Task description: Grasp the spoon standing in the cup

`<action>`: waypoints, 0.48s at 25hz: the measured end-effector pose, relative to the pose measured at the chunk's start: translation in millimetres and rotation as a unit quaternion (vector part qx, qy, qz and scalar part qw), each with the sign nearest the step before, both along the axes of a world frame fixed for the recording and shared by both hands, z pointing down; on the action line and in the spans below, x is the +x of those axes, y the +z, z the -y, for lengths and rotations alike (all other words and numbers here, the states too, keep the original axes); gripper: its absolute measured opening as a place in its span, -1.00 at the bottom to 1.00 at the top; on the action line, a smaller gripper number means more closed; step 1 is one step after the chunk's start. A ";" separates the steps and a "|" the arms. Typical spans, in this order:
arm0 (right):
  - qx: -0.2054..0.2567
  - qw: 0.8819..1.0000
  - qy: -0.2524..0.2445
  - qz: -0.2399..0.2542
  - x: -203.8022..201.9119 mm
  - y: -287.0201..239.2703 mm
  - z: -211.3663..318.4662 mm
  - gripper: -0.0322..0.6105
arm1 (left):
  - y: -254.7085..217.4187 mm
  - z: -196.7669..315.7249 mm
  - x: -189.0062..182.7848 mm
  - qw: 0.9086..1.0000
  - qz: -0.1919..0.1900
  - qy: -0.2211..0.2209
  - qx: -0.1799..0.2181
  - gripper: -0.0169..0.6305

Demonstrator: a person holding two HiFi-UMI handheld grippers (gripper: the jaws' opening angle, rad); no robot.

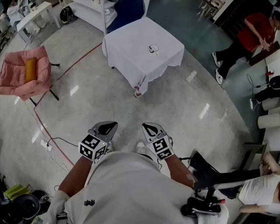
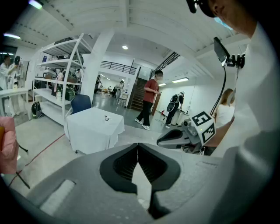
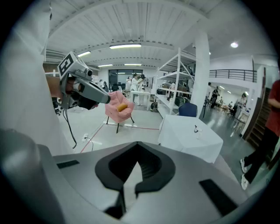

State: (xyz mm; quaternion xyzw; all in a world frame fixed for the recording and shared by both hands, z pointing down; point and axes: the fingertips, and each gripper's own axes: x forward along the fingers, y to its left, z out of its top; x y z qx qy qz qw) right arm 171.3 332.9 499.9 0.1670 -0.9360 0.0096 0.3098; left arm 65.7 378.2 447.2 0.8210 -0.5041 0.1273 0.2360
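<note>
A small cup point(image 1: 153, 49) with a thin spoon standing in it sits on a table draped in white cloth point(image 1: 131, 52), far ahead of me across the floor. The cup also shows tiny in the left gripper view point(image 2: 106, 117) and the right gripper view point(image 3: 196, 129). Both grippers are held close to my body, well short of the table. My left gripper point(image 1: 107, 127) has its jaws together with nothing between them point(image 2: 138, 151). My right gripper point(image 1: 150, 128) is likewise shut and empty point(image 3: 138, 162).
A pink chair point(image 1: 17, 74) with a yellow cushion stands at the left, beside a red tape line point(image 1: 48, 131) and a floor cable point(image 1: 57, 142). A blue chair point(image 1: 127, 11) and white shelving sit behind the table. A person in red point(image 1: 251, 37) stands at the upper right; another sits at the lower right.
</note>
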 end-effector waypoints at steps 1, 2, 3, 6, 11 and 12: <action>0.001 1.000 -0.002 -0.002 -16.2 0.5 -2.9 -0.88 | 2.9 -6.4 -17.7 1.000 0.002 -0.002 -0.002 -0.91; 0.002 1.000 -0.003 -0.004 -32.4 1.1 -5.8 -0.88 | 5.5 -12.7 -35.3 1.000 0.003 -0.004 -0.004 -0.91; 0.003 1.000 -0.003 -0.005 -48.7 1.8 -8.6 -0.88 | 7.3 -18.8 -53.0 1.000 0.003 -0.006 -0.005 -0.91; 0.003 1.000 0.002 -0.006 -96.9 4.8 -17.7 -0.88 | 10.7 -36.6 -104.4 1.000 0.002 -0.010 -0.004 -0.91; -0.008 1.000 0.019 -0.003 -154.2 3.9 -25.9 -0.88 | 29.9 -46.8 -165.4 1.000 0.012 0.001 -0.026 -0.91; -0.009 1.000 0.028 -0.003 -158.3 3.6 -22.6 -0.88 | 31.8 -41.7 -171.1 1.000 0.009 0.006 -0.027 -0.91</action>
